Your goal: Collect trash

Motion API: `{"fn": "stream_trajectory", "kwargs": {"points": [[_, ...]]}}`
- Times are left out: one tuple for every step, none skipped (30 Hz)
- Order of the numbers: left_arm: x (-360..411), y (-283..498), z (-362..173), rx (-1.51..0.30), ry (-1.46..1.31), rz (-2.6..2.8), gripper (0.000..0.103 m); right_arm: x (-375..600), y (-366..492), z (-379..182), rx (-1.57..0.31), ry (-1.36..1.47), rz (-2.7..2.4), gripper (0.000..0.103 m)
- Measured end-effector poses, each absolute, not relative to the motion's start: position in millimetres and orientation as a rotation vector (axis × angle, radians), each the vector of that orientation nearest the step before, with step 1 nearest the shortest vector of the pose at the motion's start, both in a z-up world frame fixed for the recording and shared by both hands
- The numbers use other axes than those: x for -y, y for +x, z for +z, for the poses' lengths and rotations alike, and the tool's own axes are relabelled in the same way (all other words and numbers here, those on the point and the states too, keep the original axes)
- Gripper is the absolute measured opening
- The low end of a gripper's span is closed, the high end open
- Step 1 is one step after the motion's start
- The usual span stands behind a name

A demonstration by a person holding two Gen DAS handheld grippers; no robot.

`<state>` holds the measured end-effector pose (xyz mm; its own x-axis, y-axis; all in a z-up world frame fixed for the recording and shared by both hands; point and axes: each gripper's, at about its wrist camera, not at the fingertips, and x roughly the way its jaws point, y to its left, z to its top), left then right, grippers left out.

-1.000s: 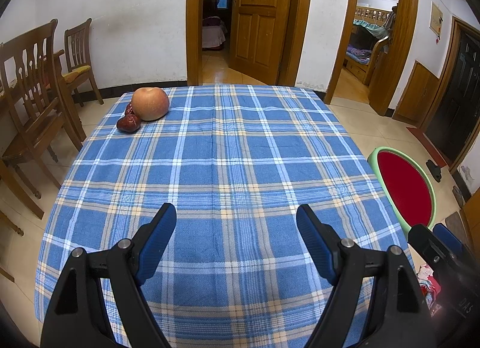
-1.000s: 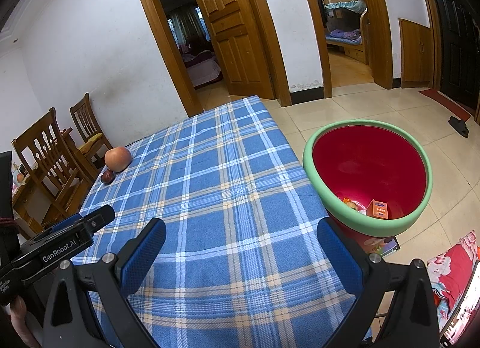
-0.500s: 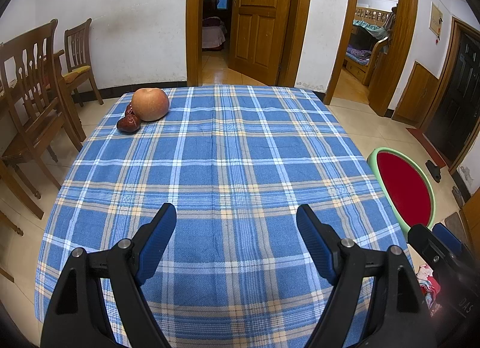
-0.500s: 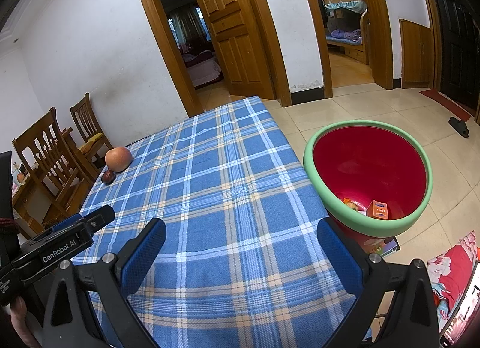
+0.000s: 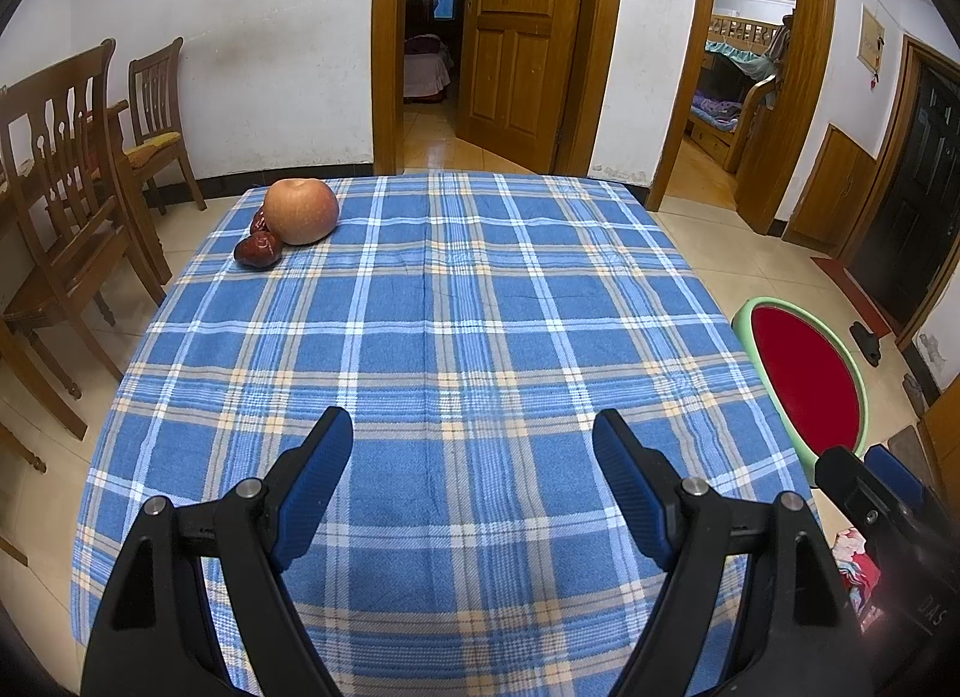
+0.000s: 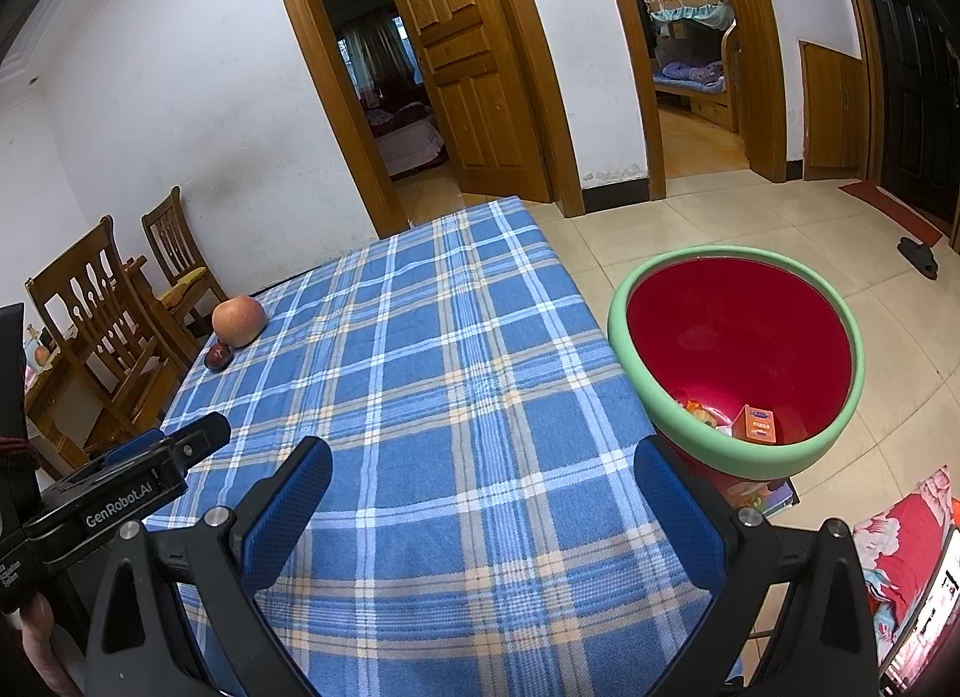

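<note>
A red bin with a green rim [image 6: 738, 361] stands on the floor right of the table; inside lie an orange carton [image 6: 759, 424] and other scraps. The same bin [image 5: 804, 379] shows at the right in the left wrist view. My left gripper [image 5: 474, 445] hangs open over the near part of the blue plaid tablecloth [image 5: 456, 301], nothing between its fingers. My right gripper [image 6: 483, 478] is open too, above the table's near right part, with the bin just beyond its right finger. An apple [image 5: 301, 211] and dark red dates [image 5: 258, 248] sit at the far left corner.
Wooden chairs [image 5: 66, 181] stand left of the table. Two open doorways [image 5: 429, 66] lead to other rooms behind it. A dark slipper [image 6: 918, 259] lies on the tiled floor, and a red patterned cloth [image 6: 906, 547] lies near the bin.
</note>
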<state>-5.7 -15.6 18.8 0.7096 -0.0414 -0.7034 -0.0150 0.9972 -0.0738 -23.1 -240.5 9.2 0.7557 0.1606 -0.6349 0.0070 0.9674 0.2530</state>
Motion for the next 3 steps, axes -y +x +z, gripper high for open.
{"fn": "stream_trajectory", "kwargs": {"points": [[15.2,-5.5,19.2,-0.781,-0.076,-0.016,0.082,240.3,-22.5,8.9,-0.711,0.247,0.084,0.103],[15.1,-5.7,19.1,-0.781,-0.076,-0.015,0.082,240.5,-23.1,9.1,-0.711,0.247,0.085,0.103],[15.4,-5.1,19.4,-0.781,-0.076,-0.015,0.082,240.3,-22.8,8.9,-0.712,0.246,0.085,0.103]]}}
